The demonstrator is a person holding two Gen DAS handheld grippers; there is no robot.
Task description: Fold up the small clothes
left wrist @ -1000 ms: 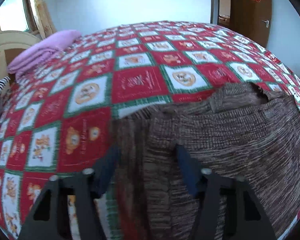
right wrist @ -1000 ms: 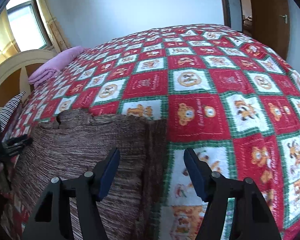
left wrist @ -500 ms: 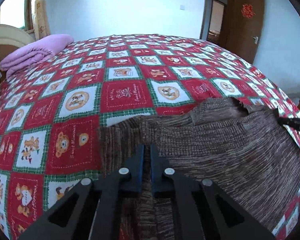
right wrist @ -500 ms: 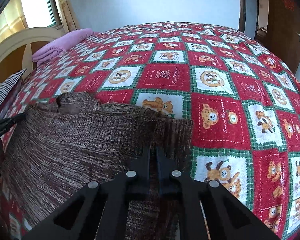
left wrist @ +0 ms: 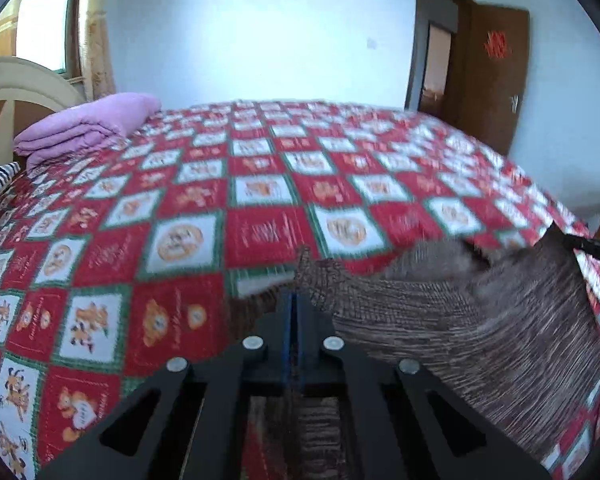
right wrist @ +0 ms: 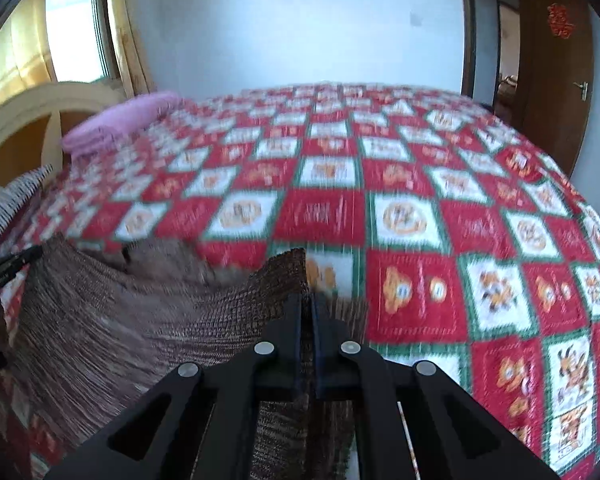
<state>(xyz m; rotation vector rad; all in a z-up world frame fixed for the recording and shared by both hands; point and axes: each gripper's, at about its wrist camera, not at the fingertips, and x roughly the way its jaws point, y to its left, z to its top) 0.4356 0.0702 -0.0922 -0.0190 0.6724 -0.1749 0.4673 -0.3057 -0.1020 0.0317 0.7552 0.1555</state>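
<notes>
Nearest in both wrist views: black metal linkage arms w/ round silver rivets, blue pads pressed together. Left gripper [left wrist: 295,300] is clenched on a corner of the sweater [left wrist: 480,340], a tuft of knit sticking up just past its tips; right gripper [right wrist: 309,300] is likewise clamped on the opposite corner [right wrist: 288,276], fabric peaking above the pads. Sweater is a brown-and-cream marled rib knit, coarse, stretched taut btwn the two grippers, its held edge raised off the quilt [left wrist: 160,240] while the rest trails down toward the bed's near edge; neck opening shows as a paler, blurred hollow [right wrist: 160,256]. A sec ago both grippers were spread apart, hovering over the sweater lying flat; half a sec ago they had closed on it low against the bed; now the pinched corners are lifted and the knit sags in a curve btwn them, w/ motion blur across the cloth. Other gripper's tip shows at each frame edge, e.g. [left wrist: 592,246]. Beyond: quilt in red/white squares w/ green borders and orange bear prints, smooth and flat. Far left, a folded pink blanket [left wrist: 88,128], soft and rounded, lies on the quilt by a curved cream headboard [left wrist: 24,84]; a striped cloth [right wrist: 16,200] sits at the left edge. Far back: pale wall, curtained window, dark wood door [left wrist: 496,76].
</notes>
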